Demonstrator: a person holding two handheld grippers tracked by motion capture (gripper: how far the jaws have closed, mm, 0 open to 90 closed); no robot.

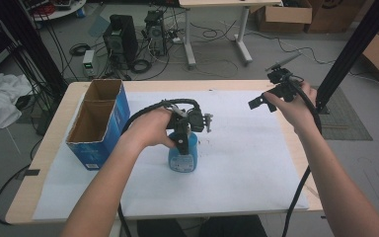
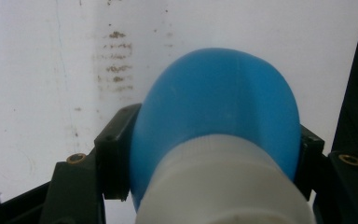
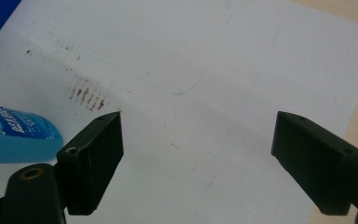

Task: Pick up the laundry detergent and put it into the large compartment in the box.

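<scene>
While clamping the blue bottle point(image 1: 183, 157) upright mid-counter point(image 1: 143, 85) in the left hand-held gripper point(image 1: 181, 140): squeezing evenly below the white cap point(image 2: 223, 182), lifting straight; keeping the right hand-held gripper point(image 1: 264, 101) wide, empty, raised aside.

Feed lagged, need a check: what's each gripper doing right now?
Left gripper: shut on the blue bottle.
Right gripper: open, holding nothing, above the white paper.

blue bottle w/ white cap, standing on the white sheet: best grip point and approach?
Grip the blue plastic bottle across its rounded shoulder just below the white cap, coming from above. It stands upright on the white paper sheet, so the top is free. The left tool already clamps there, pads on opposite sides.
</scene>
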